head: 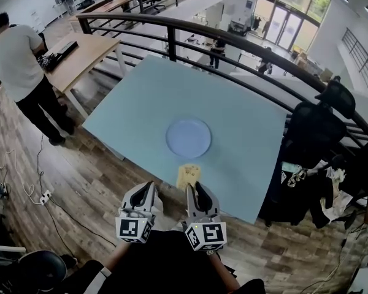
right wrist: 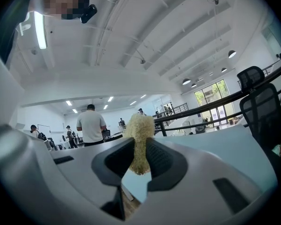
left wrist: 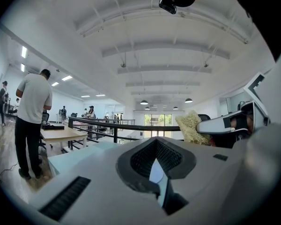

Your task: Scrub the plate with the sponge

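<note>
A round pale blue plate lies flat in the middle of the light blue table. My right gripper hovers over the table's near edge, just short of the plate, and is shut on a yellow sponge. In the right gripper view the sponge stands upright, pinched between the jaws of that gripper. My left gripper hangs beside it at the left, off the table's edge; its jaws are shut with nothing in them. The sponge also shows at the right of the left gripper view.
A black railing runs behind the table. A black office chair and piled clutter stand at the right. At the left a person stands at a wooden desk. Cables lie on the wood floor.
</note>
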`<state>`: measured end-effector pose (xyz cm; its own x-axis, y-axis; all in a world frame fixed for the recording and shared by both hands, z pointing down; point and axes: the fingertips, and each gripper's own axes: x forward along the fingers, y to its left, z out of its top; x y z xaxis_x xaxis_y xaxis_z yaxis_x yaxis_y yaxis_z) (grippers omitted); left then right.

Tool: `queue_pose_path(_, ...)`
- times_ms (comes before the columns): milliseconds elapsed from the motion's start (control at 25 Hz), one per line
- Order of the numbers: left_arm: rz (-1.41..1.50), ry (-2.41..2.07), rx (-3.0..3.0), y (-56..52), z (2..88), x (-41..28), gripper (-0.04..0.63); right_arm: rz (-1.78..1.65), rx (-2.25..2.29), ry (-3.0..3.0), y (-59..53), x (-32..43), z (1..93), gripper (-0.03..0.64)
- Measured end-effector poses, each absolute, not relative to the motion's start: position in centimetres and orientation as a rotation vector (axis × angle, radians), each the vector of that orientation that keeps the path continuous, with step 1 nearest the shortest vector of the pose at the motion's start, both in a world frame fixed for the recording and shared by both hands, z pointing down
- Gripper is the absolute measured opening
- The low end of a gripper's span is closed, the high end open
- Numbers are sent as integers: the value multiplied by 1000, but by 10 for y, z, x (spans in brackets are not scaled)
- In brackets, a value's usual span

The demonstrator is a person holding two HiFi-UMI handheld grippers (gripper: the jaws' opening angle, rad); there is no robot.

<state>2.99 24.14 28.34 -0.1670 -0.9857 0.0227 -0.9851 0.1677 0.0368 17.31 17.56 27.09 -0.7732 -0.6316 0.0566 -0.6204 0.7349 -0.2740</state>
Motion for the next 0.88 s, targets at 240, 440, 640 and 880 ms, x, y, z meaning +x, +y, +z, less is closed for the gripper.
queue_pose_path(240, -43, -2294, 2069, 204, 287, 16, 2, -406, -1138, 2877, 151, 161, 268, 74)
queue_pose_path(440, -39, -2226, 2121, 167, 290, -1, 2, -444, -1216, 2844, 123, 147, 278, 73)
queue_pose_path(640, -27, -2165, 2177, 128, 285, -23, 2, -454, -1282, 2809, 92, 127, 275, 74)
queue_pose_path(880, -11, -2088, 2245, 87, 283, -43, 2, -455, -1364, 2773, 64, 106, 273, 74)
